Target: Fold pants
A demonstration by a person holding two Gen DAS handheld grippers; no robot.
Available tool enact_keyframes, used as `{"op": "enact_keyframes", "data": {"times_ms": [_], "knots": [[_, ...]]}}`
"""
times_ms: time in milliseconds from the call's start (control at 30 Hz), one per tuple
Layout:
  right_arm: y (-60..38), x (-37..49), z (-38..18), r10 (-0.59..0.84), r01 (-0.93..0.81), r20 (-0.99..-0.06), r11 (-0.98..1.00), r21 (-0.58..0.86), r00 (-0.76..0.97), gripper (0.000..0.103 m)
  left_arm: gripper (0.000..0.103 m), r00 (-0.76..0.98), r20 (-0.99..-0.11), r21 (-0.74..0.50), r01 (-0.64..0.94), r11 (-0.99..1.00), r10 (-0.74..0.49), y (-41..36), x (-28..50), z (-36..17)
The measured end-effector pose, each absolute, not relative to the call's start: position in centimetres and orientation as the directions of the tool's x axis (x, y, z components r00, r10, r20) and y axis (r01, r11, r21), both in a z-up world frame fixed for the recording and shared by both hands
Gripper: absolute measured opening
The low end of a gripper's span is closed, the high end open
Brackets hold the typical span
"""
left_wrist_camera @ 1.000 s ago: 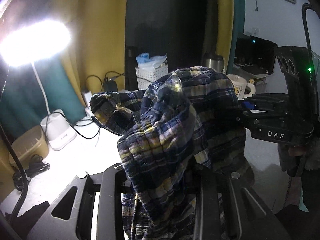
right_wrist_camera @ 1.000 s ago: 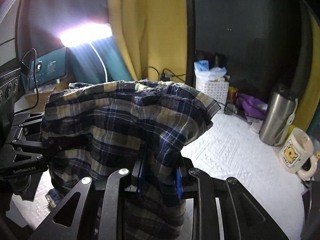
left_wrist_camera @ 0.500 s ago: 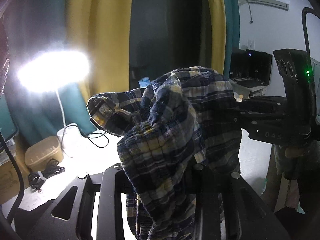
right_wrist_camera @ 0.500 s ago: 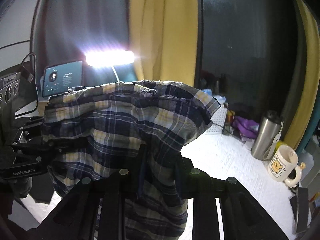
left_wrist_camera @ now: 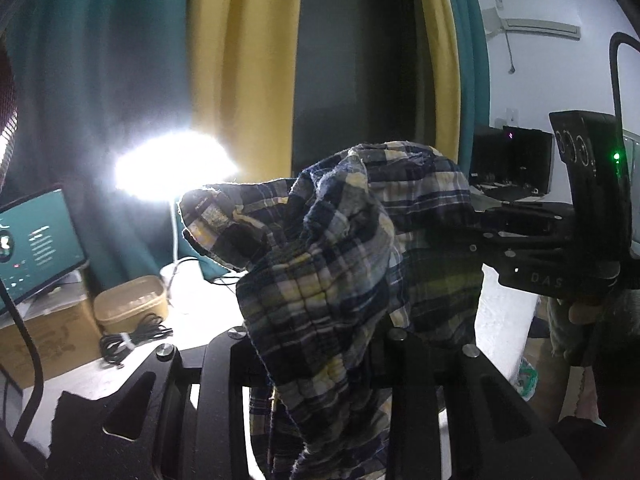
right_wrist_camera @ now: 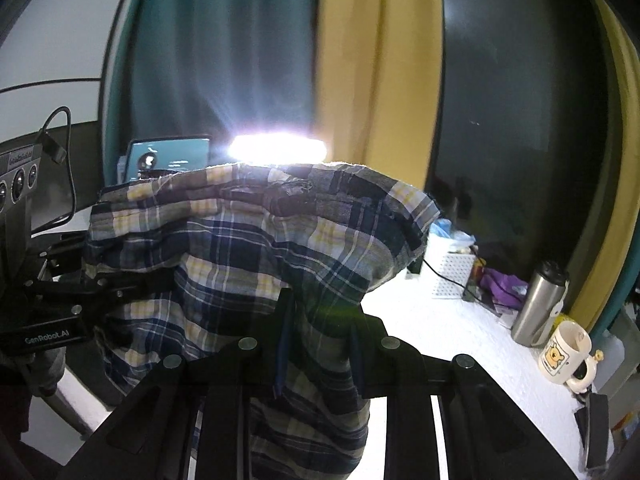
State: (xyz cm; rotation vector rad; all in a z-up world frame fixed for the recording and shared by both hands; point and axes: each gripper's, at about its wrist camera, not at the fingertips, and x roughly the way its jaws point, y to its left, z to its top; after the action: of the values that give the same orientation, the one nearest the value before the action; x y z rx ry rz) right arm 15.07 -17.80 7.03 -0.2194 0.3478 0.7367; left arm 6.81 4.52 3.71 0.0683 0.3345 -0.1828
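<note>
The blue, yellow and white plaid pants (left_wrist_camera: 332,280) hang bunched in the air between my two grippers, well above the white table (right_wrist_camera: 448,332). My left gripper (left_wrist_camera: 316,344) is shut on the cloth, which drapes over and hides its fingertips. My right gripper (right_wrist_camera: 320,320) is shut on another part of the pants (right_wrist_camera: 256,248). In the left wrist view the right gripper (left_wrist_camera: 496,228) reaches in from the right, its tips buried in the cloth. In the right wrist view the left gripper (right_wrist_camera: 132,284) reaches in from the left.
A bright lamp (left_wrist_camera: 172,164) glares behind the pants. A monitor (left_wrist_camera: 36,240), a cardboard box (left_wrist_camera: 44,340), a tan container (left_wrist_camera: 132,300) and coiled cable (left_wrist_camera: 132,338) stand left. A steel flask (right_wrist_camera: 538,304), bear mug (right_wrist_camera: 564,354) and white basket (right_wrist_camera: 452,276) stand right. Curtains hang behind.
Both grippers have lifted the pants higher; the table and items on it have dropped lower in both views. Both stay shut on the cloth.
</note>
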Motion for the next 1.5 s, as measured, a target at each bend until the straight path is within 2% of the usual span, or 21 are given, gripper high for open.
{"op": "enact_keyframes", "data": {"times_ms": [900, 1500], "knots": [[-7.4, 7.8, 8.2, 0.739, -0.825, -0.383, 0.548, -0.138, 0.554, 0.025, 0.03, 0.958, -0.285, 0.024, -0.023, 0.999, 0.029, 13.8, -2.4, 3.4], [-2.4, 9.8, 4.7, 0.73, -0.85, -0.47, 0.518, -0.093, 0.496, 0.025, 0.03, 0.927, -0.372, -0.026, -0.063, 0.998, 0.049, 17.4, -1.0, 0.7]]}}
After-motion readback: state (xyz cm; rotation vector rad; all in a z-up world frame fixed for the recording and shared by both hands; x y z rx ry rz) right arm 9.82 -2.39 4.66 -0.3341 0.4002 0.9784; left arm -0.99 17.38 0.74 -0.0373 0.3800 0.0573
